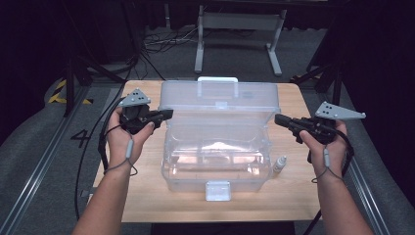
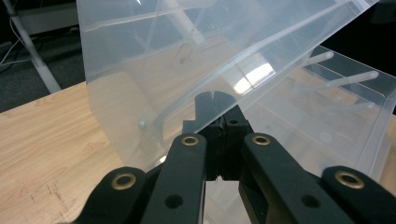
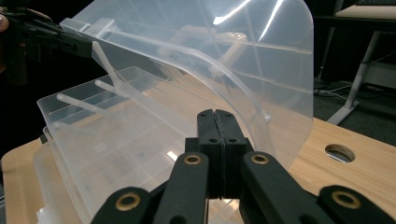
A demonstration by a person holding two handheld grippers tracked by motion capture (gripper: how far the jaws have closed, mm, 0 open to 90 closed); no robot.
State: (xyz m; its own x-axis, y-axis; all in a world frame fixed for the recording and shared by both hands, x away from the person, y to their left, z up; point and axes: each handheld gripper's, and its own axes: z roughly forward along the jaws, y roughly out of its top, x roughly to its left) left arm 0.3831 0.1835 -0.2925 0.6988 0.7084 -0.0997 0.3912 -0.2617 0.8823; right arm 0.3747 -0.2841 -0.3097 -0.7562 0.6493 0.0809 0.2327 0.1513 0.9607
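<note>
On the table: we find a clear plastic storage box (image 1: 215, 166) at the middle of the pale wooden tabletop (image 1: 147, 186), its white latch (image 1: 218, 190) facing the person.
Lid: a clear, ribbed plastic lid (image 1: 220, 98) with a white handle (image 1: 217, 80) — we see it raised and tilted back on the far side of the box; the box is open.
Inner tray: a clear plastic tray (image 3: 116, 135) stands lifted above the box on thin clear arms, just beneath the lid.
Left gripper: the black two-jaw left gripper (image 1: 166, 114) is held in the person's left hand (image 1: 128, 134) at the left edge of the lid. We read its jaws as pressed together. In the left gripper view the tips (image 2: 215, 100) show through the lid's edge; we cannot tell whether they pinch it or merely touch it.
Right gripper: the black two-jaw right gripper (image 1: 279, 119), in the right hand (image 1: 323, 139), points at the lid's right edge. Its jaws are pressed together — in the right gripper view the tips (image 3: 215, 116) hold nothing between them.
Beside the box: a small white dropper bottle (image 1: 279, 164) stands just right of the box's front corner.
Tabletop detail: a round cable hole (image 3: 339, 152) lies in the wood past the lid.
</note>
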